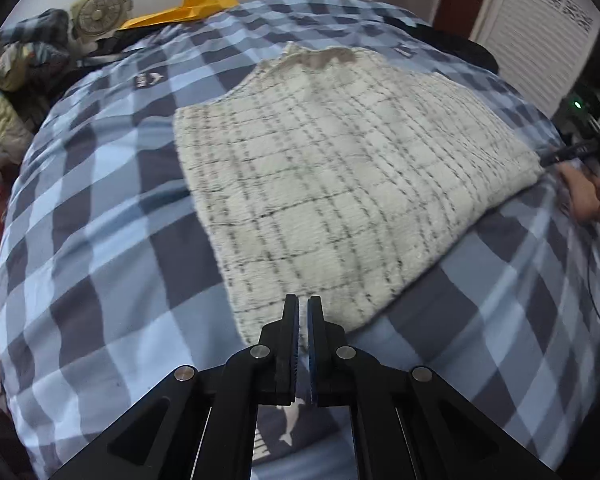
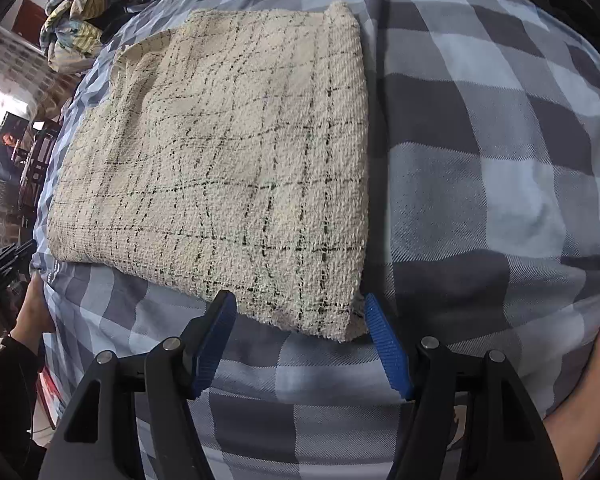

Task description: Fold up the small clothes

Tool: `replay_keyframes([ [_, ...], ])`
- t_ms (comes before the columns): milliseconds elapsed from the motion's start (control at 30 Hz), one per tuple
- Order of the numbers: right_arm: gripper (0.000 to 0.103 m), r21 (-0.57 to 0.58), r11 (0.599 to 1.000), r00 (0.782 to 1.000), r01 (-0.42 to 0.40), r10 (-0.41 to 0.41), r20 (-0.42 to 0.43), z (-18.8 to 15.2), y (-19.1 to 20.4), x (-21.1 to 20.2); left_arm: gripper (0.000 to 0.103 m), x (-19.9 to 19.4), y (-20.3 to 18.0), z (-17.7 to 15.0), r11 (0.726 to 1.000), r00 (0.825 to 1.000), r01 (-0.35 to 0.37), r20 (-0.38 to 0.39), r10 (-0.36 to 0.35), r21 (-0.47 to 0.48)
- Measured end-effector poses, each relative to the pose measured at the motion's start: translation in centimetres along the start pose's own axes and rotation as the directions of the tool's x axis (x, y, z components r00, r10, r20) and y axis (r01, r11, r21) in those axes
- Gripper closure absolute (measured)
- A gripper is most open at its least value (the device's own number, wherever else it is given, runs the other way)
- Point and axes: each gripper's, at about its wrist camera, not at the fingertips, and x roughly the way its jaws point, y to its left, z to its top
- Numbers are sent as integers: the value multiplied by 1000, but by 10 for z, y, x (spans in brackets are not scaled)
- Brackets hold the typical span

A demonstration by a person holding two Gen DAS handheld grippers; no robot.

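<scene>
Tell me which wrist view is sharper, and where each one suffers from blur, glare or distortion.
Right wrist view is sharper: the cream garment shows crisp weave, though the window at far left is blown out. Left wrist view is softly blurred across the garment and the checked bedcover. Both bulge like a fisheye, with dark corners.

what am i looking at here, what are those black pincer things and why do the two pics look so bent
Each picture comes from a fisheye camera mounted on a handheld tool, looking along its two fingers; that lens bends the view. A person holds one tool in each hand.

The left claw is shut with nothing visibly between its fingers, at the near edge of a cream tweed garment, apparently folded, lying on a blue checked bedcover.

The right claw is open, its blue pads on either side of the garment's near corner, not pressing it. The person's hand shows at the left edge of that view.
</scene>
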Motion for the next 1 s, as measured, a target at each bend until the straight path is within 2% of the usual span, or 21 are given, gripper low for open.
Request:
replay_keyframes([
  [67,40,-4,1000,1000,2,-3,-6,-1,0,0,101,-1,0,-2,1000,1000,-28,1,28,14],
  [100,40,-8,1000,1000,3,-3,-7,-1,1,1,101,-5,-5,-3,997,999,-51,21,50,55],
  [133,40,-12,1000,1000,4,-4,-6,-1,2,0,101,-10,-9,-4,996,999,-39,41,35,84],
  [167,40,-14,1000,1000,2,-2,-4,0,2,0,101,-12,-10,-4,996,999,-21,52,16,92],
  [267,40,-1,1000,1000,-22,22,20,1,5,-6,101,-26,-25,2,990,991,96,85,-105,104],
  [367,40,76,997,999,-33,30,46,3,15,-15,101,-39,-55,17,984,986,120,102,-134,135],
  [500,39,187,978,984,-95,63,170,13,62,-33,101,-57,-89,42,971,964,197,155,-217,135],
  [533,40,210,965,974,-155,113,199,18,84,-34,101,-62,-97,46,966,958,213,164,-236,149],
  [600,40,242,932,954,-271,226,198,30,118,-27,101,-71,-111,50,956,948,230,182,-262,180],
  [700,40,278,885,922,-375,325,209,45,165,-12,101,-83,-122,52,945,932,260,202,-299,199],
  [767,40,273,871,905,-408,346,248,55,189,-4,101,-88,-123,53,938,923,287,208,-325,194],
  [833,40,248,876,894,-413,339,293,62,211,1,101,-93,-122,52,935,916,296,221,-336,193],
  [933,40,233,865,873,-443,359,329,61,230,9,101,-92,-119,48,935,917,304,211,-339,181],
  [1000,40,230,842,851,-487,399,342,59,236,10,101,-91,-116,45,943,923,285,214,-319,174],
])
